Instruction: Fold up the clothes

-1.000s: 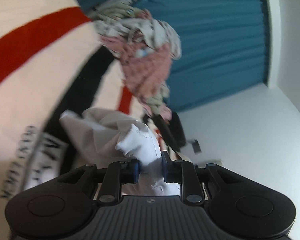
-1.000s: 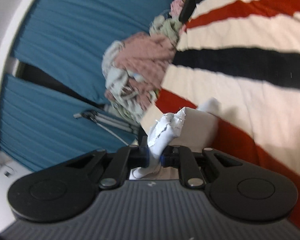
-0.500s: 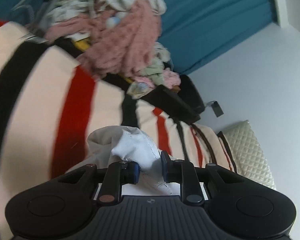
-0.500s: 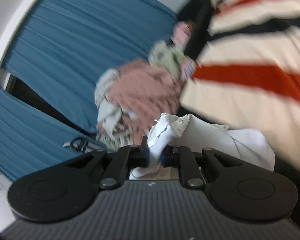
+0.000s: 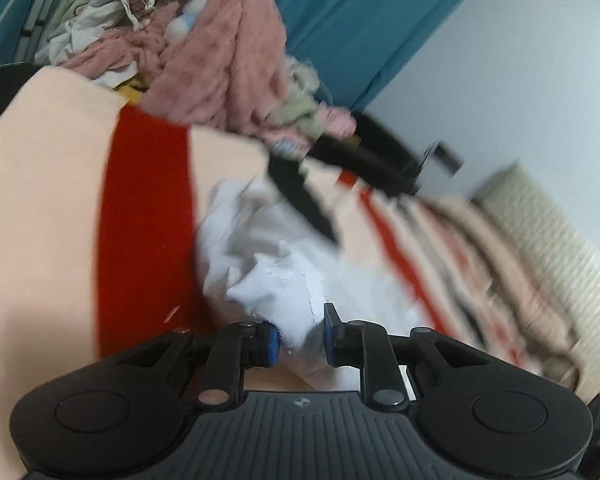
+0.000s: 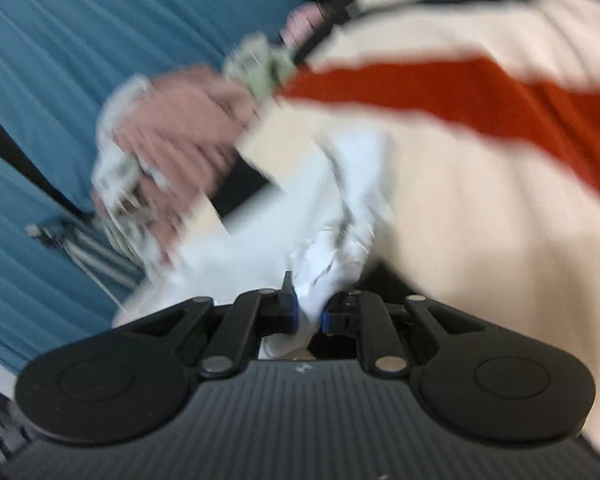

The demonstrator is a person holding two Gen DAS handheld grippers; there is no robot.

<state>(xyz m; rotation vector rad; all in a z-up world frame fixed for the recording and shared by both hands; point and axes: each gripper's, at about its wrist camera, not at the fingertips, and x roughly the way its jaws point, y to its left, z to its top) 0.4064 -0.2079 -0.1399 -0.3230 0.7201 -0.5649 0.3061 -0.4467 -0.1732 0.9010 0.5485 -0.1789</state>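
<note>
White garment, crumpled and thin, is pinched at two spots: the left tongs are clamped on a bunched edge of it, and the right tongs are closed on another fold. It hangs low over a striped blanket of cream, red and black bands that covers the surface below; both views are blurred, so I cannot tell whether the cloth touches it. Beyond the garment sits a heap of clothes, mostly pink and pale pieces, piled against a teal curtain. A black object lies beside the heap, near a white wall.
</note>
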